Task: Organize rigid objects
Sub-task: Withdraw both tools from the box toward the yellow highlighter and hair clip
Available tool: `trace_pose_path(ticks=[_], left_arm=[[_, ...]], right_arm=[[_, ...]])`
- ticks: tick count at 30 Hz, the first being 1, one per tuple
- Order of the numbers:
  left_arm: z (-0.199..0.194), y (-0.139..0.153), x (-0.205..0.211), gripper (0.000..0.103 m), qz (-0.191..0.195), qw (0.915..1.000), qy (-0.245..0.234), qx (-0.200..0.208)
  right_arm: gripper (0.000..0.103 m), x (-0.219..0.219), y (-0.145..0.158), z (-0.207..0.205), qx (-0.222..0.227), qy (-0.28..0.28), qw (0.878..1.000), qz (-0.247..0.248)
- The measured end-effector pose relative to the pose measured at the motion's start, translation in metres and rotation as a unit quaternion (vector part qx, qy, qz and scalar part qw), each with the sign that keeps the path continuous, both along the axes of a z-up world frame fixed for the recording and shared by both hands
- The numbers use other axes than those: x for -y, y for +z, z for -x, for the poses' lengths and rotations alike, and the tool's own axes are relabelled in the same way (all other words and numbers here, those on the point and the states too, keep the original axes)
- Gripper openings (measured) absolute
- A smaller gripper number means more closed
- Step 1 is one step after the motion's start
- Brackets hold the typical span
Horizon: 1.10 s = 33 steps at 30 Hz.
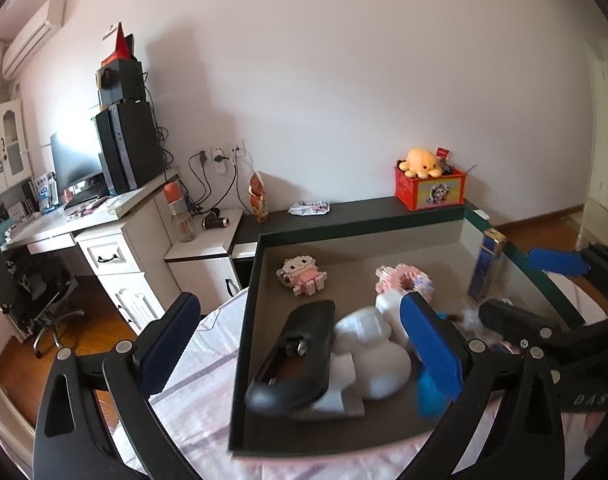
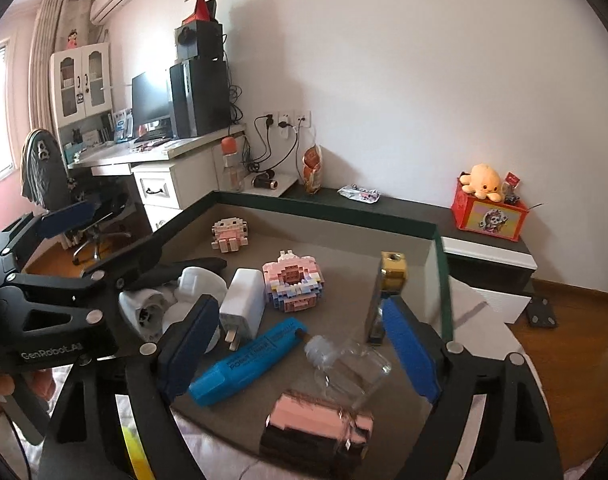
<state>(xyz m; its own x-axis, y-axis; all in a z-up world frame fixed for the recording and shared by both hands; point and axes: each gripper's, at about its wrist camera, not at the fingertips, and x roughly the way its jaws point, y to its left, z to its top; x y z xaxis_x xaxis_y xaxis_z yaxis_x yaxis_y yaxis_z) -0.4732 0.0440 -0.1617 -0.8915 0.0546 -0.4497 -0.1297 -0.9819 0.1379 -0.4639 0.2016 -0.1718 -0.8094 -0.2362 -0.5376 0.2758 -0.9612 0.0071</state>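
A dark green tray [image 2: 324, 210] on the bed holds the loose items. My right gripper [image 2: 299, 348] is open over its near end, with a blue marker [image 2: 247, 364], a clear glass bottle [image 2: 348, 364] and a pink metallic cylinder [image 2: 316, 428] lying below between its fingers, untouched. Further in are a white charger [image 2: 243, 300], a pink block toy [image 2: 293, 282], a small block figure [image 2: 229, 234] and an upright gold-capped bottle [image 2: 388, 296]. My left gripper [image 1: 301, 344] is open above a black case [image 1: 291, 356] and a white object [image 1: 368, 356].
A dark ledge behind the tray carries a red box [image 1: 430, 190] with an orange plush, a wrapper [image 1: 308, 208] and a snack bag [image 1: 259, 200]. A white desk [image 1: 63, 224] with a monitor and an office chair [image 1: 43, 292] stand to the left. Striped bedding [image 1: 207, 360] surrounds the tray.
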Motion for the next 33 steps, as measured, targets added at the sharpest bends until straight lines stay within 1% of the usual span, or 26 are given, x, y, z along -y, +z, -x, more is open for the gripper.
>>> trace_pose_path(ticks=[1, 3, 4, 7, 11, 13, 18, 21, 25, 33], left_arm=[[-0.007, 0.004, 0.001, 0.102, 0.004, 1.0, 0.003, -0.002], [-0.021, 0.012, 0.006, 0.102, 0.0, 0.9999, 0.004, -0.01], [-0.029, 0.017, 0.009, 0.103, -0.004, 0.9999, 0.005, -0.013], [-0.056, 0.031, 0.017, 0.103, -0.02, 0.9996, 0.001, -0.018], [-0.1, 0.047, 0.021, 0.103, -0.012, 0.9992, 0.004, -0.038], [-0.118, 0.053, 0.022, 0.103, -0.014, 0.999, 0.003, -0.043], [-0.175, 0.066, 0.027, 0.103, -0.036, 0.9978, -0.01, -0.055], [-0.206, 0.073, 0.028, 0.103, -0.042, 0.9968, -0.017, -0.066], [-0.242, 0.08, 0.028, 0.103, -0.041, 0.9959, -0.018, -0.078], [-0.289, 0.084, 0.03, 0.103, -0.036, 0.9953, -0.025, -0.087]], right_arm=[[0.087, -0.001, 0.002, -0.007, -0.001, -0.003, 1.0, -0.006], [0.095, -0.003, 0.007, -0.019, -0.005, -0.009, 1.0, -0.007], [0.103, -0.005, 0.011, -0.028, -0.011, -0.011, 1.0, -0.007], [0.103, -0.008, 0.028, -0.051, -0.025, -0.01, 1.0, -0.003], [0.103, -0.008, 0.051, -0.087, -0.053, -0.015, 0.998, -0.006], [0.103, -0.007, 0.062, -0.108, -0.069, -0.018, 0.997, -0.005], [0.103, -0.003, 0.085, -0.165, -0.1, -0.026, 0.995, -0.006], [0.103, -0.003, 0.091, -0.197, -0.11, -0.032, 0.993, -0.004], [0.103, -0.006, 0.094, -0.231, -0.116, -0.038, 0.992, 0.008], [0.103, -0.006, 0.1, -0.28, -0.126, -0.048, 0.991, 0.022]])
